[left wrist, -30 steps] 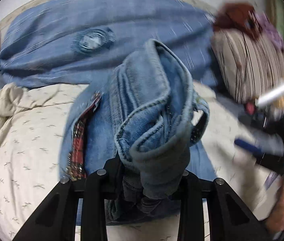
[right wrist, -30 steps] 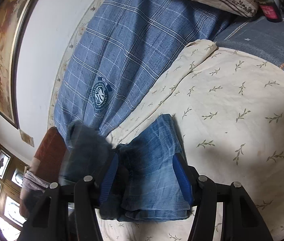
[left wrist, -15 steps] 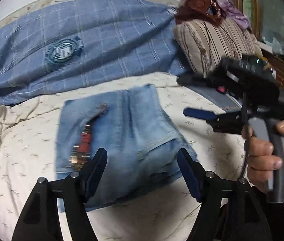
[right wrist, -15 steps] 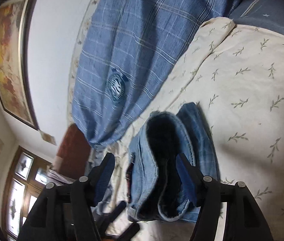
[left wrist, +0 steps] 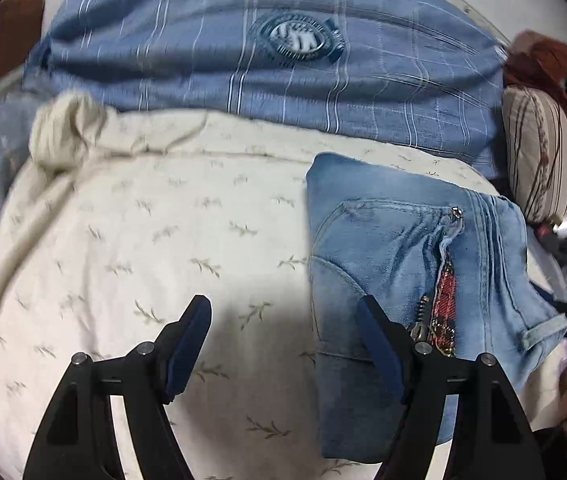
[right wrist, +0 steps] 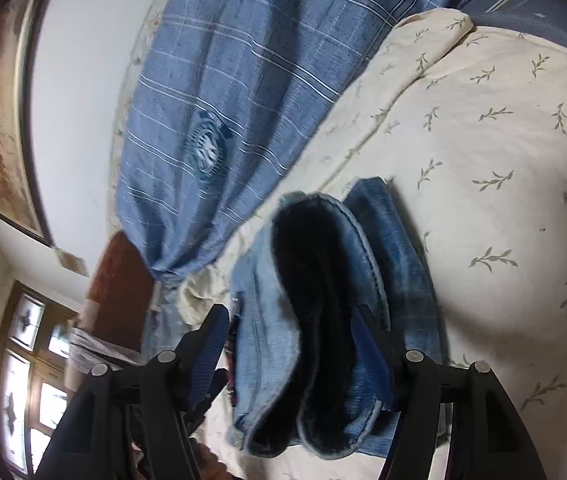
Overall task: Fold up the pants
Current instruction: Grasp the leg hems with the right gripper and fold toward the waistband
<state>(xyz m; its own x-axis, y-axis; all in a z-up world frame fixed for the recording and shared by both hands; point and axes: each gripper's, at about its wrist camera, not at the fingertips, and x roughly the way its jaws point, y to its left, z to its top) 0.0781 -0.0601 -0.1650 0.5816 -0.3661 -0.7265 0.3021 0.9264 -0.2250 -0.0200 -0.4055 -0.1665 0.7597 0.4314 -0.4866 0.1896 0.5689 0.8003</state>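
Having just opened, my left gripper point(left wrist: 283, 344) stood wide and empty beside the folded jeans point(left wrist: 411, 280); my right gripper point(right wrist: 291, 344) straddled their cuffs, pads apart, jaws having just widened.

Jeans point(left wrist: 395, 248): the lower edge is hidden behind the right finger of the left gripper point(left wrist: 283, 336).
Clutter right of the jeans: blurred, not identifiable.
Jeans' inside point(right wrist: 311, 280): too dark to be made out.

One jeans point(left wrist: 399, 248) — two claws point(left wrist: 283, 344)
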